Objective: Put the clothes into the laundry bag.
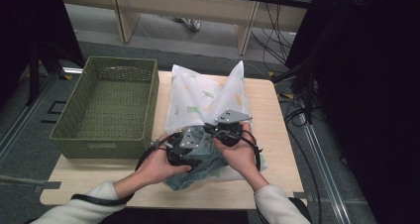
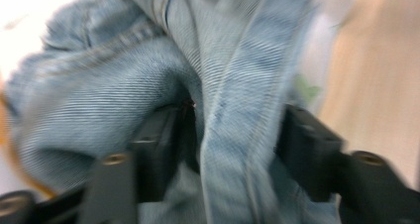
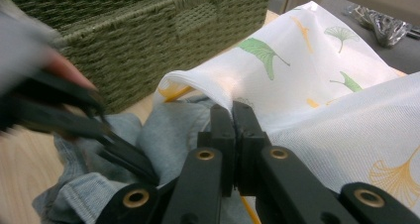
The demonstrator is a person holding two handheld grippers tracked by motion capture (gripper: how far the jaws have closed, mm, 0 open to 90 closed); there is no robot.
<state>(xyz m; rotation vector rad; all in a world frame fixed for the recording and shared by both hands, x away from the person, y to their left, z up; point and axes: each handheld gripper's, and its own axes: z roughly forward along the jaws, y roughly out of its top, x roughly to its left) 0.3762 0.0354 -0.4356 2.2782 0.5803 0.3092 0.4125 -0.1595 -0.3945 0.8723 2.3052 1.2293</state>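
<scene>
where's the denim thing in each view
High view: denim garment low centre, under both hands.
Left gripper view: it covers most of the frame, a fold between the jaws.
Right gripper view: lower left.
Shared landmark: white leaf-print bag.

Ribbed denim garment (image 2: 148, 70) — woven wicker basket (image 1: 106, 105)

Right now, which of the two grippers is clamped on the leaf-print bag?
The right gripper: its jaws pinch the white bag's edge. The left gripper stands open around jeans.

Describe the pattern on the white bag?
Green and yellow ginkgo-style leaves on the white bag; clearest in the right gripper view.
</scene>
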